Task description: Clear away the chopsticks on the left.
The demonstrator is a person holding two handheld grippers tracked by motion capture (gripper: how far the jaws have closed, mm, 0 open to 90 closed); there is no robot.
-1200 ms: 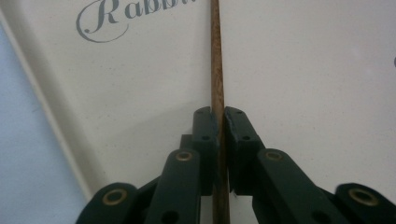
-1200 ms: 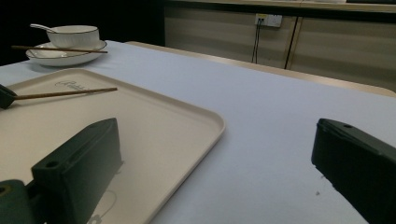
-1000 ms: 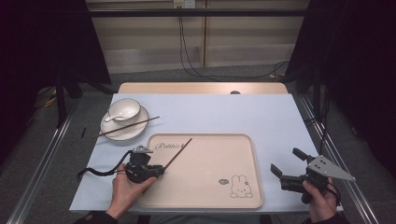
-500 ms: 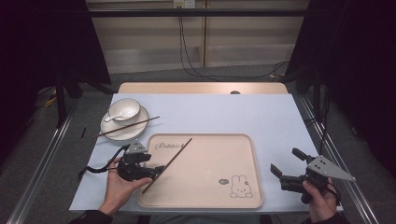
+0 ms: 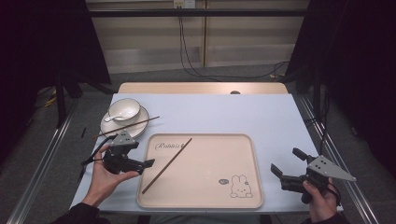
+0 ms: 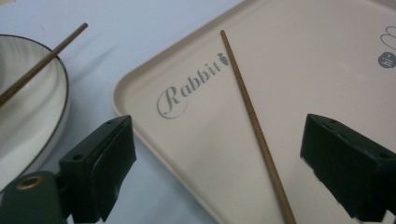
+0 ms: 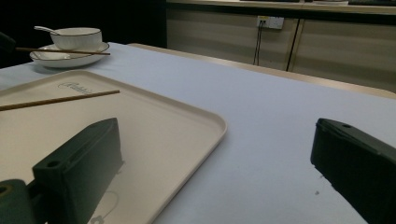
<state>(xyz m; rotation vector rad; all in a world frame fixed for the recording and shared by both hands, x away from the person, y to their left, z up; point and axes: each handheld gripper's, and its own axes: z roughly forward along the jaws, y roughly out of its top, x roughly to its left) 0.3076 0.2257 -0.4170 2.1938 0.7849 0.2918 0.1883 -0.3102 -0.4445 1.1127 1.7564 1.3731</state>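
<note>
a thin brown wooden chopstick (image 5: 166, 165) lies slantwise on the beige rectangular rabbit tray (image 5: 210, 205), just beside the left gripper (image 5: 140, 164) (jaws wide, empty); right gripper (image 5: 287, 168), off the tray's right edge, likewise spread, likely idle.

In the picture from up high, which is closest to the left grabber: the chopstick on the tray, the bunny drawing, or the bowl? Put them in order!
From the left gripper:
1. Chopstick on the tray, just right of its jaws.
2. Bowl, farther back on the plate, at the table's left.
3. Bunny drawing, far over at the tray's right front.
</note>
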